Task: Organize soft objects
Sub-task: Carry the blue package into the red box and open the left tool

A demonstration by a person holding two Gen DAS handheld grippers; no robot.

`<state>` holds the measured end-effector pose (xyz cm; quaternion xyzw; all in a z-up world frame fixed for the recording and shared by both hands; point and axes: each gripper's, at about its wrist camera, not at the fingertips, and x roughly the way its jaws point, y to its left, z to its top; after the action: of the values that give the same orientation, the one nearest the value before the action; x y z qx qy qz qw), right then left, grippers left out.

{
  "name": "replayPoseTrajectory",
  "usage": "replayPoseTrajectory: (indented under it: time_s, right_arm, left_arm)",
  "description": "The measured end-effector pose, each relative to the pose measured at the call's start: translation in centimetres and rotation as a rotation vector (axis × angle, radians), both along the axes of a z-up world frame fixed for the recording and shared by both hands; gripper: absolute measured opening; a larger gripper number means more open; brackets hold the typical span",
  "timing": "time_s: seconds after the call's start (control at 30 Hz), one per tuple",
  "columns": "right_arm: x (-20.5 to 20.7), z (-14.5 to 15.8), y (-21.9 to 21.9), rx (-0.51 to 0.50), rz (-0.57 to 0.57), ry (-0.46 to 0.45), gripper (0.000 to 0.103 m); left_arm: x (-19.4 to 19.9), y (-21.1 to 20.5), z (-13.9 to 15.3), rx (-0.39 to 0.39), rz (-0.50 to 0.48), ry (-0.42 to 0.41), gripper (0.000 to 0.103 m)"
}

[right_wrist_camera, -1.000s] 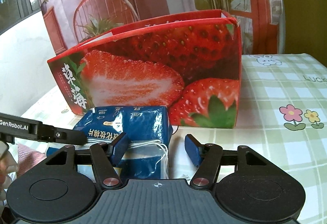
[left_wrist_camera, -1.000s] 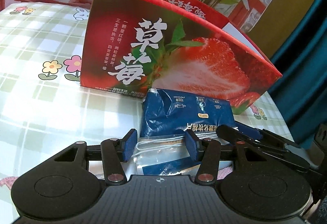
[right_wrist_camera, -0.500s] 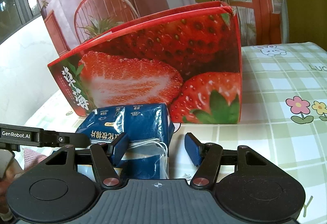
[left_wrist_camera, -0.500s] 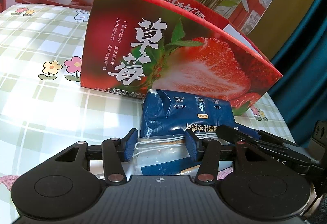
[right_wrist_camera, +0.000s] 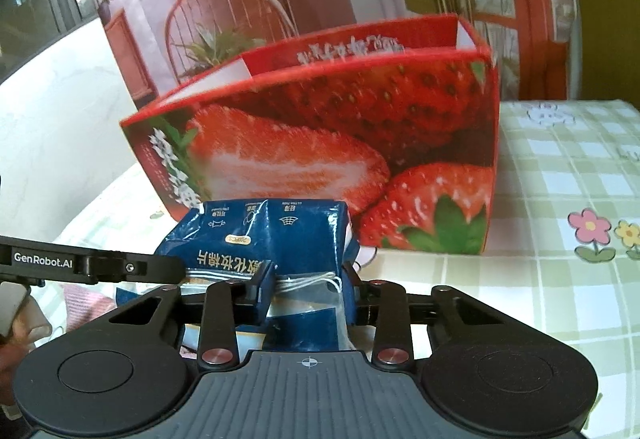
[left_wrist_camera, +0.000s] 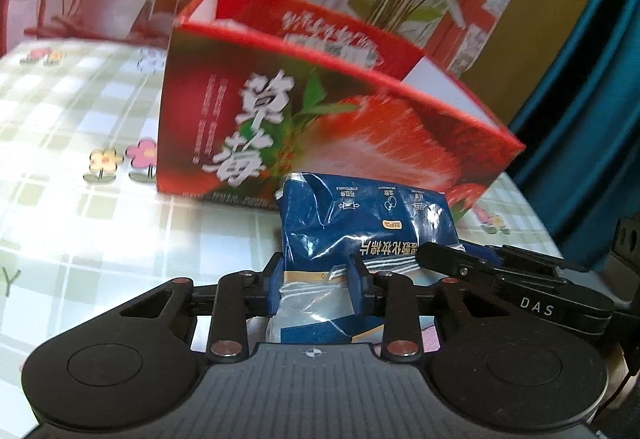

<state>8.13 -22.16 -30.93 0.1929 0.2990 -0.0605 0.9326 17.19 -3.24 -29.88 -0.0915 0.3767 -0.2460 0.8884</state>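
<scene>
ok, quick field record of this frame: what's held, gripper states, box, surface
held item: blue soft pack, crinkly plastic, drawstring end toward the cameras
left gripper: shut on the pack's near end
right gripper: shut on the same pack's near end
pack position: directly in front of the strawberry box; contact with the cloth not clear
strawberry box: red, top open, standing on the cloth beyond the pack
surface: green checked tablecloth with flower prints
box contents: not visible

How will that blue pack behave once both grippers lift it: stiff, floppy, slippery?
Probably floppy: the blue pack has crinkled film that bunches where the left gripper and right gripper pinch it. Likely light, since the label reads 200 pcs. The glossy film may slip, so the free end could sag.
</scene>
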Motion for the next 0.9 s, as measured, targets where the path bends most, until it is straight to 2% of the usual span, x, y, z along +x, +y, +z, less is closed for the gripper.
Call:
replayPoseTrajectory:
  time_s: [0.23, 0.37, 0.5, 0.67, 0.73, 0.83, 0.9]
  right_arm:
    - [-2.0, 3.0, 1.0, -0.07, 0.009, -0.084, 0.03]
    - [-2.6, 5.5, 1.3, -0.117, 0.02, -0.145, 0.03]
    - [-2.7, 7.9, 1.3, -0.171, 0.032, -0.185, 0.03]
    - [-2.7, 10.1, 1.7, -0.201, 0.014, -0.236, 0.03]
    - [-2.5, 10.5, 1.8, -0.206, 0.013, -0.238, 0.03]
    - [-1.8, 10.7, 1.5, -0.16, 0.004, -0.231, 0.03]
    - [-1.2, 10.9, 1.6, -0.175, 0.01, -0.228, 0.03]
  left_arm:
    - [-1.7, 0.0, 3.5, 0.016, -0.028, -0.103, 0.034]
    - [-2.1, 0.3, 6.2, -0.007, -0.045, -0.146, 0.034]
    - [-2.8, -0.2, 8.5, 0.006, -0.064, -0.201, 0.034]
    - [-3.1, -0.1, 10.3, 0.006, -0.06, -0.222, 0.035]
    - [-2.9, 0.0, 10.7, 0.009, -0.058, -0.226, 0.034]
    - [-2.2, 0.1, 11.2, 0.019, -0.053, -0.223, 0.034]
    - [-1.5, 0.1, 11.5, 0.018, -0.047, -0.225, 0.034]
